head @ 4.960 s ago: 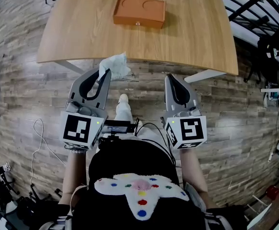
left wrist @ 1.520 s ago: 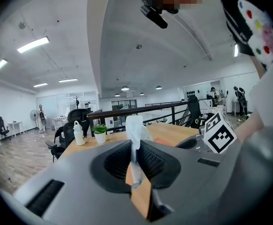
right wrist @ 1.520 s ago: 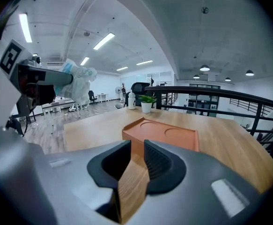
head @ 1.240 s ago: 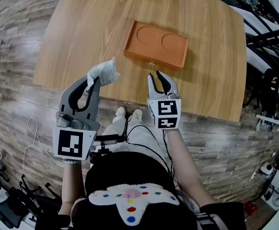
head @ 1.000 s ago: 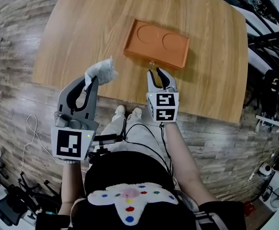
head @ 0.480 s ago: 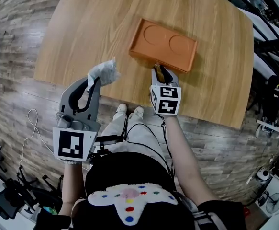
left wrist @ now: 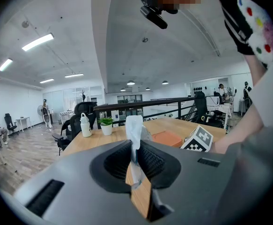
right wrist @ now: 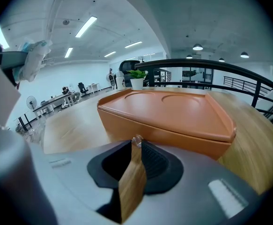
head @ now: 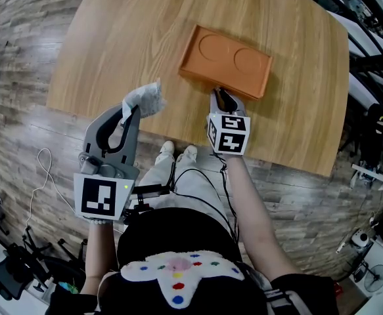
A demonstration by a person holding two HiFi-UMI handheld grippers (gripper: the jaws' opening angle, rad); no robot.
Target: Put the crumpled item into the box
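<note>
Left gripper (head: 137, 110), head view: clamped on the one crumpled item (head: 146, 99) over the tabletop's (head: 125, 31) near edge; the one box (head: 227, 51) lies ahead-right, long axis roughly along that edge.
Right gripper (head: 221, 94), head view: nearer, tips at box's near wall.
Left gripper view: jaws pinch the crumpled item; box beyond, right.
Right gripper view: jaws closed on the single knob (right wrist: 136, 140); lid down.
</note>
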